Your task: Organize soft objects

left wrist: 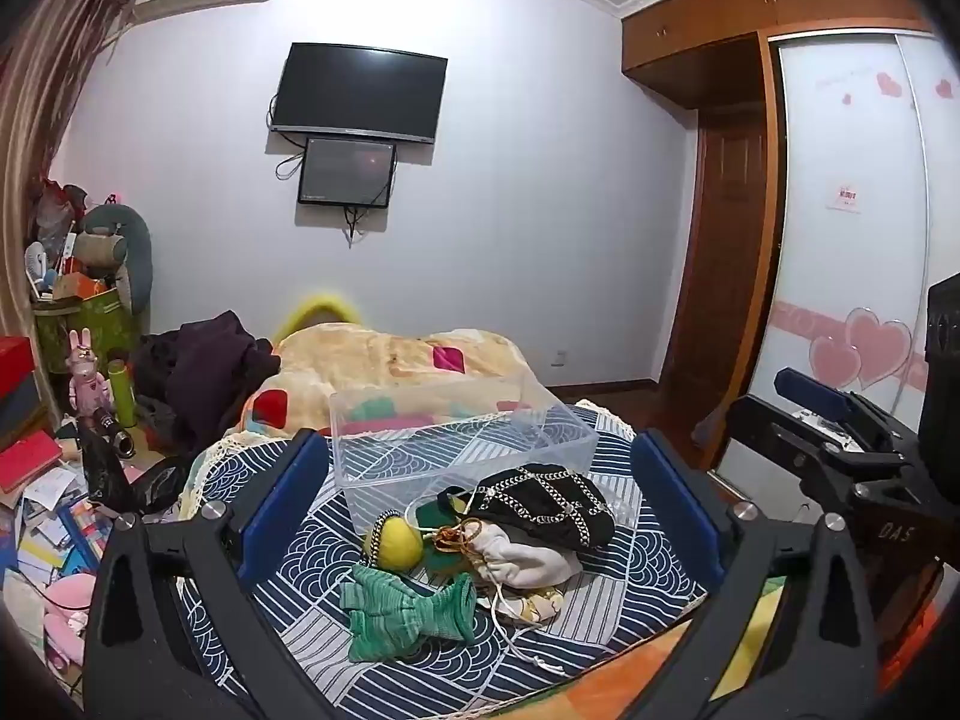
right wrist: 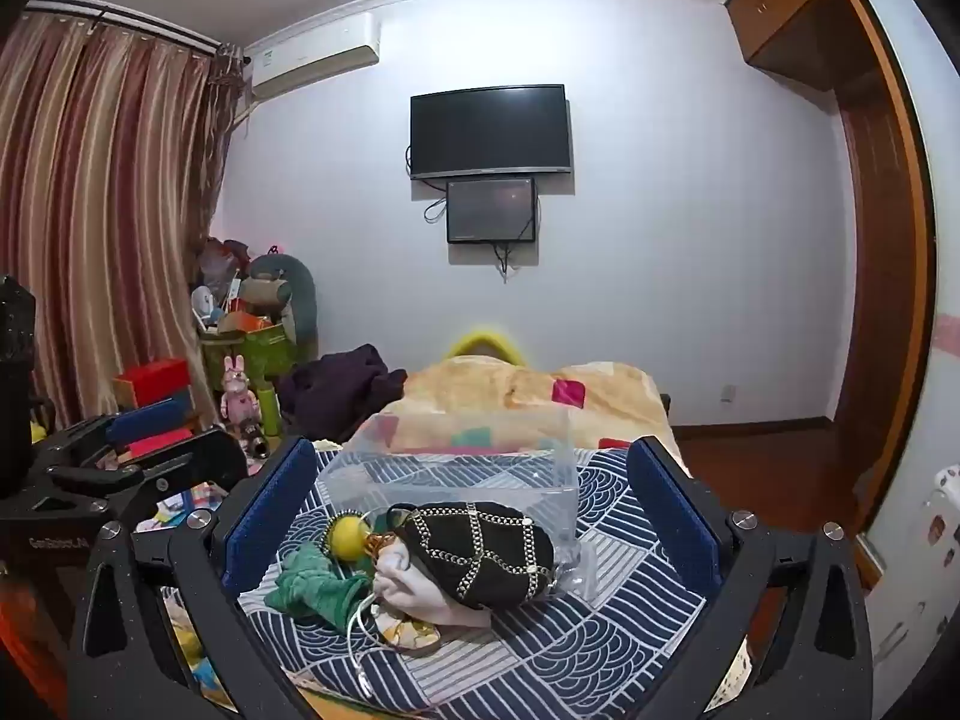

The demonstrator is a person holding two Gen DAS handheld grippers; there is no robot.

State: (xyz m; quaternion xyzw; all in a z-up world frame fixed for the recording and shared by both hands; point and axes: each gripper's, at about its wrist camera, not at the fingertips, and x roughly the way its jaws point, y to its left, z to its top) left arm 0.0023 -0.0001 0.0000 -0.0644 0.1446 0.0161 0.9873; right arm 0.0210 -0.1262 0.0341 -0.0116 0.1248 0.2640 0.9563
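1. Left wrist view: bedroom with pale walls, wall-mounted TV [left wrist: 359, 93], wardrobe on the right, floor clutter on the left. Bed spread with a blue patterned cloth [left wrist: 630, 591]; clear plastic box [left wrist: 462, 450] standing on it, apparently empty. Just in front of the box, a heap of soft things: black chain-patterned pouch [left wrist: 543, 504] lying on a white drawstring bag [left wrist: 522, 558], yellow ball-shaped piece [left wrist: 394, 543] to the left, green knitted piece [left wrist: 405, 606] nearest the camera. Left gripper [left wrist: 474, 516] spread wide, holding nothing, hovering short of the heap. Right gripper seen sideways at the right edge, also empty.

2. Right wrist view: same wall and TV, striped curtains [right wrist: 102, 210] on the left. Right gripper [right wrist: 471, 516] wide apart, framing the black pouch and the box behind it; nothing clamped.

3. Judging by the bare box and untouched heap: sorting not yet begun, first pick in hand. Next move calls for lowering onto one item, likely the topmost black pouch or the free-lying green piece, and closing without snagging the loose white cord [left wrist: 510, 636].

4. Hard to make out: small gold-brown tangle between ball and bag; printed item under the white bag mostly hidden; box floor blurred by reflections.
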